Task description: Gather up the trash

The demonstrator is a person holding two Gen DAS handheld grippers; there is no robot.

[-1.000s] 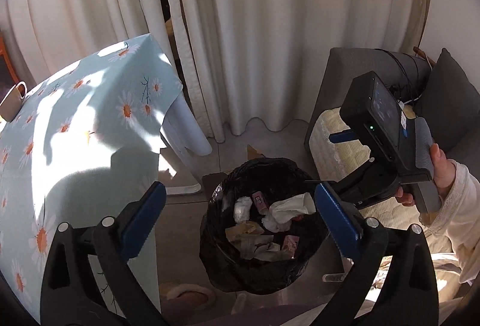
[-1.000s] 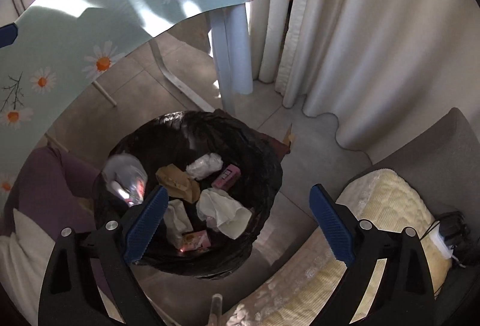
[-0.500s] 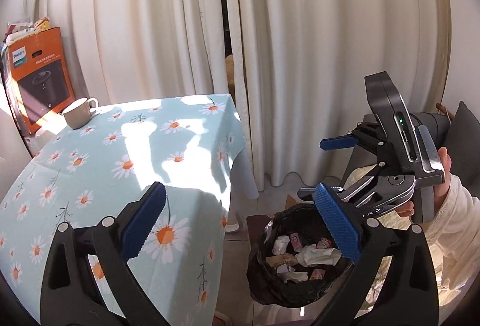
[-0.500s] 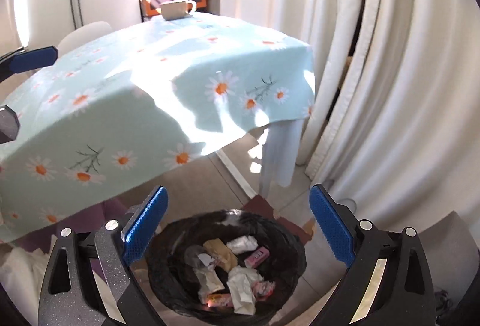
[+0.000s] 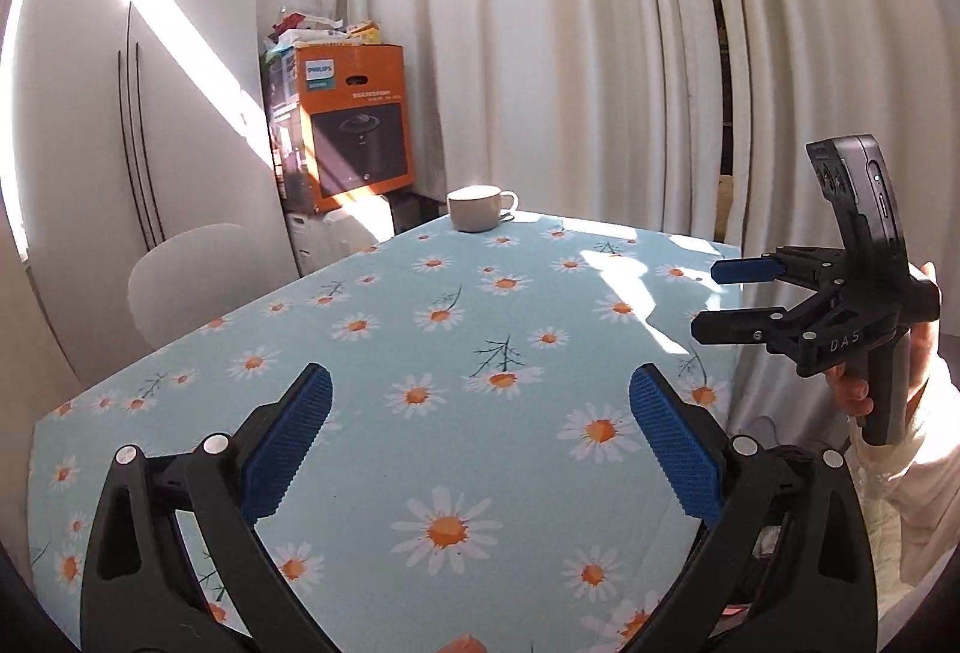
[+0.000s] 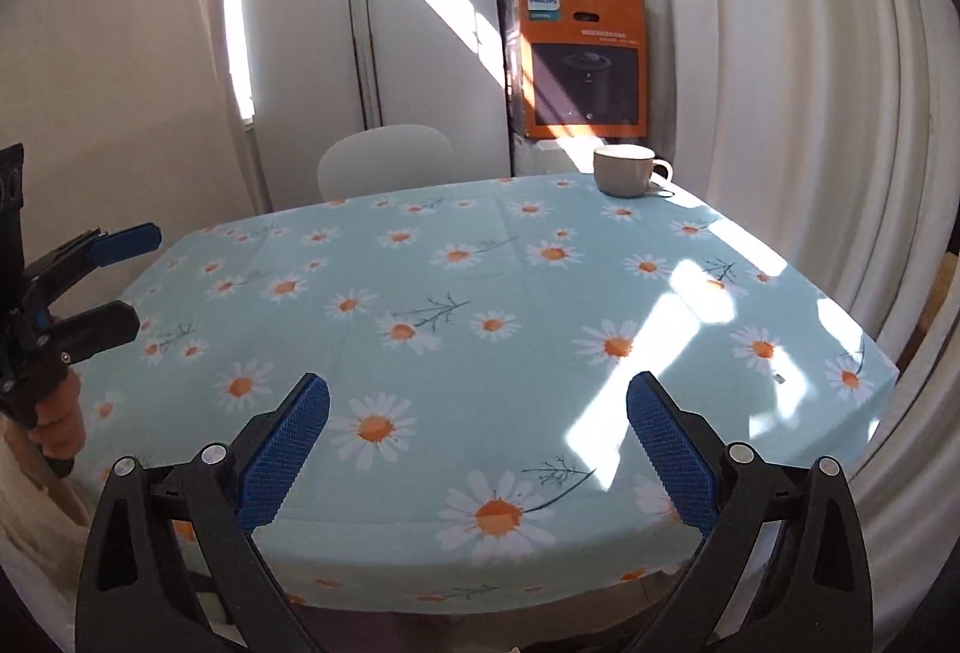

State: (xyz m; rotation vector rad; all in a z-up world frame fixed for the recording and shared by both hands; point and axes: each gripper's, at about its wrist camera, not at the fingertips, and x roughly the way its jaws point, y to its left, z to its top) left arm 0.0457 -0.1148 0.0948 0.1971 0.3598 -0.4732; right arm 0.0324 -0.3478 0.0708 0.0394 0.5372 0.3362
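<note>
A: Item one: left gripper with blue ribbed pads, jaws spread wide, nothing held. Item two: right gripper, same make, jaws just opened further to full spread, nothing between them. Trash: none seen in either view.

B: Differences noted. In the left view only, "DAS" is read on the right gripper's body, gripped by a hand. "PHILIPS" is read on the orange cardboard box. A white ceramic cup is recorded on the pale blue daisy-print tablecloth.
</note>
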